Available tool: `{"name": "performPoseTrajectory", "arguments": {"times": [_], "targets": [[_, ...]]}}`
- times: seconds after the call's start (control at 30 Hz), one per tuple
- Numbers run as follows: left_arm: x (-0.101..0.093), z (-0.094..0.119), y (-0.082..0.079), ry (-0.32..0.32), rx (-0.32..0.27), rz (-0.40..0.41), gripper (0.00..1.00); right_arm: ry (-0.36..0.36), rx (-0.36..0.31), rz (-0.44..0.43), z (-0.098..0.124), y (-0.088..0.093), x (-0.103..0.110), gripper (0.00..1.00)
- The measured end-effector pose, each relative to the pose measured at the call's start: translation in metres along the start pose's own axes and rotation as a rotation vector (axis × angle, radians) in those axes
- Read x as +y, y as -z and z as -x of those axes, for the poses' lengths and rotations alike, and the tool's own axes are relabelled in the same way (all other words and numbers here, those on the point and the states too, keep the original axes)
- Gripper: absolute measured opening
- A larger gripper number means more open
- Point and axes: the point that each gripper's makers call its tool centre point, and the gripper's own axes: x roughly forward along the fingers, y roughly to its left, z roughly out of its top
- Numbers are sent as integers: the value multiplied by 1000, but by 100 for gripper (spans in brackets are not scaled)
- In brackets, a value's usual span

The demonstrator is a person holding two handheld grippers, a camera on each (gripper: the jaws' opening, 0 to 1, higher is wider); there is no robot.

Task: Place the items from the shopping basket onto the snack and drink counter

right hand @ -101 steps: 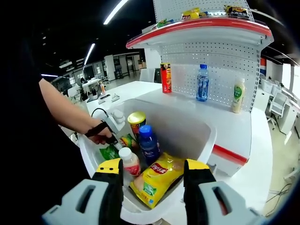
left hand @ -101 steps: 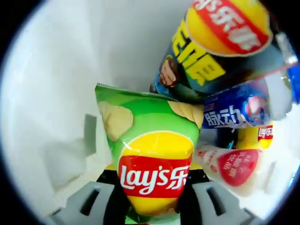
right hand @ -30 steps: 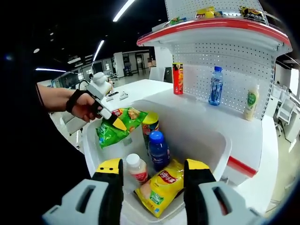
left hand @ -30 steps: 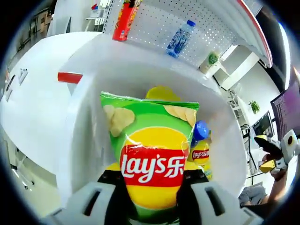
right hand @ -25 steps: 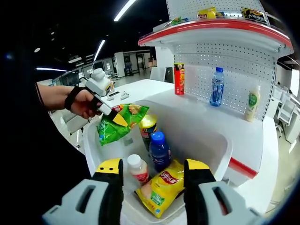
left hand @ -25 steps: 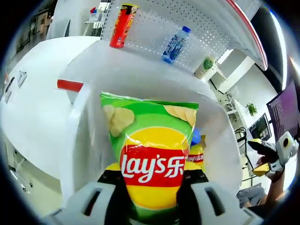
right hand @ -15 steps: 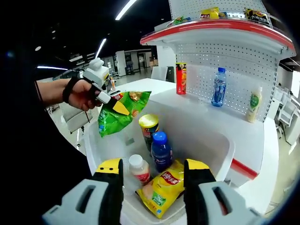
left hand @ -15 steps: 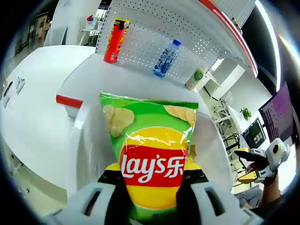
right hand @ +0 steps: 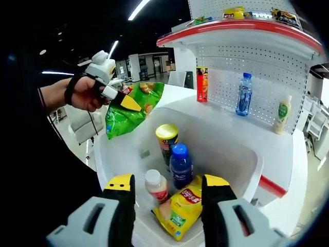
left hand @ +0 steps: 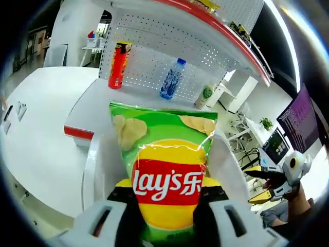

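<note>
One glossy green chip bag (left hand: pixel 163 170), crinkled foil with a red-and-yellow logo, sits clamped between the left gripper's (left hand: pixel 165 203) jaws, held up above the white basket (right hand: pixel 241 154); its bottom edge is hidden behind the jaws. In the right gripper view the same bag (right hand: pixel 132 110) hangs tilted from that gripper (right hand: pixel 121 99), beside a hand (right hand: pixel 85 92). Four items lie in the smooth, rounded tub: a chip can (right hand: pixel 167 140), a blue-capped bottle (right hand: pixel 181 164), a small white bottle (right hand: pixel 156 186) and a yellow chip bag (right hand: pixel 184 205). The right gripper (right hand: pixel 167 203) hovers with jaws spread wide, holding nothing. Three things stand on the white counter (right hand: pixel 295 154) against pegboard: red tube (right hand: pixel 202 84), water bottle (right hand: pixel 244 93), pale bottle (right hand: pixel 280 117). Top-shelf goods are too small to make out.
</note>
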Motion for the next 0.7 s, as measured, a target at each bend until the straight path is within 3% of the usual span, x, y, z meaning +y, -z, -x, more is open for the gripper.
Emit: {"name": "performPoseTrajectory", "arguments": {"times": [0.7], "targets": [[-8, 29, -32, 45, -109, 7, 37, -12, 26, 35, -6, -4, 9, 50]]}}
